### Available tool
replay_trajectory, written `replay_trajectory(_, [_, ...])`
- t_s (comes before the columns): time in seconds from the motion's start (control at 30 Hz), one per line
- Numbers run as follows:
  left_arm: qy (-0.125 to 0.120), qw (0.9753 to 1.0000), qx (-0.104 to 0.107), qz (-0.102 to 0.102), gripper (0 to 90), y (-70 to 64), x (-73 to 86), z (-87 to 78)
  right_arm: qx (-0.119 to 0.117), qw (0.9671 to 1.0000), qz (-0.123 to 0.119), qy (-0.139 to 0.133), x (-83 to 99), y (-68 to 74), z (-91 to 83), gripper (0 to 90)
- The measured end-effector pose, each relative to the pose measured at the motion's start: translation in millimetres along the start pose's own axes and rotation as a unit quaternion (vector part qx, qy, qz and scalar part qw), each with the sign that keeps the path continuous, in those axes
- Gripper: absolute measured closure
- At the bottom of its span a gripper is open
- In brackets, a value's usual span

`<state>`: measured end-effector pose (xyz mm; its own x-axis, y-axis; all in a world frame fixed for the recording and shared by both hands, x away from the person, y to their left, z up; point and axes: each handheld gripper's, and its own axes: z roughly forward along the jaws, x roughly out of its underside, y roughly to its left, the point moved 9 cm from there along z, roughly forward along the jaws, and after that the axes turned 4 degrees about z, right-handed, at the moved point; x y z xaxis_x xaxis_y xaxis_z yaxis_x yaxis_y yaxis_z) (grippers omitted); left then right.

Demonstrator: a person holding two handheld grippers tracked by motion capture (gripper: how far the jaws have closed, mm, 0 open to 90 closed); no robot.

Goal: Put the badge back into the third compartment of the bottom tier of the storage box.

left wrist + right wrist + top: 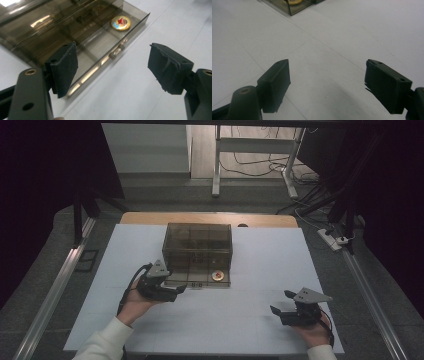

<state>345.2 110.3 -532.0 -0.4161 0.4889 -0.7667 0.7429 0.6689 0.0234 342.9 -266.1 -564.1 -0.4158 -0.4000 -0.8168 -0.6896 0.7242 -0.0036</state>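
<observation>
Drawer point(105, 47) pulled out; gold badge point(121, 23) inside, lettering unreadable.

A badge point(217, 276) lies in the box's point(197, 240) pulled-out drawer point(200, 282).

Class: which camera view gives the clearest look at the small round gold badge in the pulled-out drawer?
The left gripper view: the small round gold badge appears large, its red centre visible. The high view shows a tiny disc; the right gripper view catches its yellow edge.
</observation>
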Motion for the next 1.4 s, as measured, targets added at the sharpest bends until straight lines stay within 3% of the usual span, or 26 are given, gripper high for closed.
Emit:
replay_trajectory(0.53, [0.012, 0.9988, -0.014, -0.045, 23.6, 19.5, 66.0, -22.7, 0.006, 1.0, 0.002, 0.002, 2.9, -5.6, -2.7, 20.2])
replay_trajectory(0.73, [0.014, 0.9982, -0.022, -0.054, 23.3, 22.8, 83.2, -30.0, 0.008, 1.0, 0.002, 0.0, 3.3, -6.8, -4.0, 20.2])
replay_trajectory(0.9, [0.016, 0.9978, -0.028, -0.058, 23.3, 24.9, 90.3, -33.1, 0.008, 1.0, 0.001, -0.002, 2.9, -6.7, -5.3, 20.2])
replay_trajectory(1.4, [0.016, 0.9981, -0.031, -0.052, 23.3, 25.6, 88.0, -31.5, 0.004, 1.0, -0.003, -0.003, 2.6, -5.5, -4.7, 20.2])
